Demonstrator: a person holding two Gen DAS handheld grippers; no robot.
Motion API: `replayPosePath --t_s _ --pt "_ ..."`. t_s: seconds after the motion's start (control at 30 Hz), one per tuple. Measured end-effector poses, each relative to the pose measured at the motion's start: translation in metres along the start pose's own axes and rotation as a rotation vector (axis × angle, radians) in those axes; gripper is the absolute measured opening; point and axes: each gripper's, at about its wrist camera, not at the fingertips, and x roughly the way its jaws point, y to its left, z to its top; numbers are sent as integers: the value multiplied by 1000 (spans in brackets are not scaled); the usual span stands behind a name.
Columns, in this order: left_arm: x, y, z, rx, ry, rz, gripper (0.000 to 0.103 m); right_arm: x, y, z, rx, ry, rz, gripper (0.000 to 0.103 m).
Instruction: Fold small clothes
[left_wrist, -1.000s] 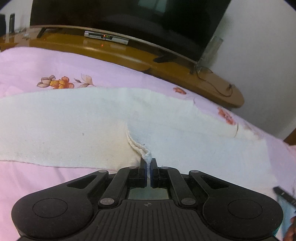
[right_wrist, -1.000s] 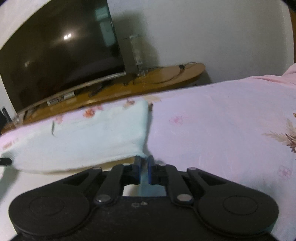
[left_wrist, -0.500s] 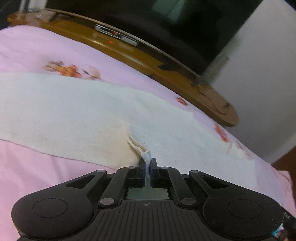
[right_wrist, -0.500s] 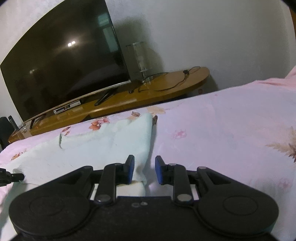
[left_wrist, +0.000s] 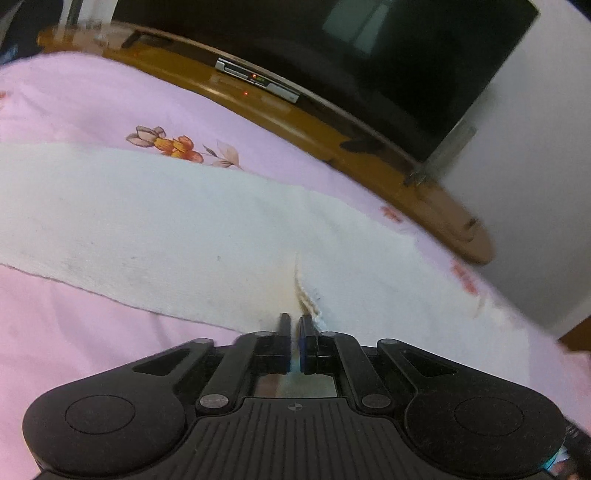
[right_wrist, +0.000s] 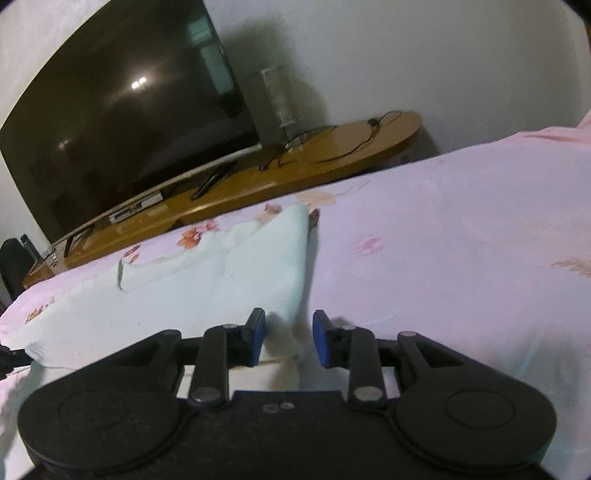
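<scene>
A white knitted garment (left_wrist: 177, 229) lies folded flat across a pink floral bedsheet (left_wrist: 92, 96). My left gripper (left_wrist: 294, 325) sits at the garment's near edge beside a frayed hem; its jaws stand slightly apart with a narrow gap and the cloth no longer rises between them. In the right wrist view the same garment (right_wrist: 207, 280) looks pale blue-white. My right gripper (right_wrist: 289, 330) is open, its blue pads either side of the garment's near right corner, which lies loose between them.
A curved wooden TV stand (right_wrist: 258, 177) runs along the far edge of the bed with a large dark television (right_wrist: 122, 110), a set-top box (left_wrist: 258, 79) and cables on it. The pink bedsheet (right_wrist: 461, 240) extends right of the garment.
My right gripper opened and let go of the garment's corner. My left gripper's jaws parted slightly and the pinched hem dropped out; its view swung to the right.
</scene>
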Motion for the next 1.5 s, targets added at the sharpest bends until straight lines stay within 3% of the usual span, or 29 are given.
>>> replayPosePath --t_s 0.03,0.13,0.2,0.27,0.37,0.47,0.5,0.57,0.6,0.63,0.7,0.77,0.8,0.83,0.87,0.93,0.97,1.03,1.07,1.1,1.17,1.2,1.3,1.37,1.4,1.5 --pt "-3 -1 1 7 -13 31 2 5 0 -1 -10 21 -11 21" --pt "-24 0 7 30 -117 89 3 4 -2 1 -28 28 -10 20" --pt "-32 -3 11 49 -158 29 3 -2 -3 7 -33 -28 -5 28" --pt "-30 -14 14 87 -179 -19 3 0 -7 16 -15 -73 21 27" --pt "-10 -34 15 164 -165 -28 3 18 -1 30 -41 -120 30 20" --pt "27 -40 10 205 -65 11 3 44 12 39 -118 -115 32 19" --pt "28 -39 7 221 -86 10 3 50 17 41 -156 -117 24 19" --pt "25 -37 6 218 -86 10 2 69 18 46 -207 -55 -47 12" --pt "24 -36 6 197 -82 6 2 76 9 47 -168 -23 -79 1" --pt "23 -36 5 197 -85 7 2 75 -2 49 -114 -29 -60 0" --pt "19 -39 5 200 -89 19 3 72 -4 53 -96 -14 -53 0" --pt "6 -38 2 173 -136 27 3 53 6 51 -114 -53 -69 20" --pt "1 -36 -1 164 -159 27 3 37 10 47 -107 -86 -34 24" --pt "-3 -32 -4 159 -151 37 3 25 13 42 -109 -100 2 23" --pt "5 -29 -7 164 -93 55 3 15 17 37 -130 -107 13 23" --pt "4 -29 -11 189 -103 66 4 9 27 18 -203 -62 -9 22" --pt "-2 -28 -8 169 -94 76 5 18 27 9 -228 22 -42 21" --pt "-22 -21 -6 130 -130 68 5 9 30 -1 -255 9 -76 22" --pt "-39 -9 -9 103 -172 54 16 0 29 0 -227 2 -71 24" --pt "-53 5 -12 73 -202 60 49 -12 27 1 -194 -34 -46 25" --pt "-83 40 -20 12 -297 121 93 -31 26 -2 -189 -81 -13 31" --pt "-97 58 -24 -14 -346 161 93 -35 27 -3 -197 -79 -15 36" --pt "-120 125 -16 -173 -313 231 93 -40 24 -13 -184 -59 17 38" --pt "-132 174 -9 -340 -322 228 91 -39 25 -17 -173 -44 22 37" --pt "-135 193 -7 -414 -336 230 82 -39 24 -17 -160 -42 25 38" --pt "-137 243 -5 -601 -365 181 71 -38 23 -19 -103 -32 28 38"
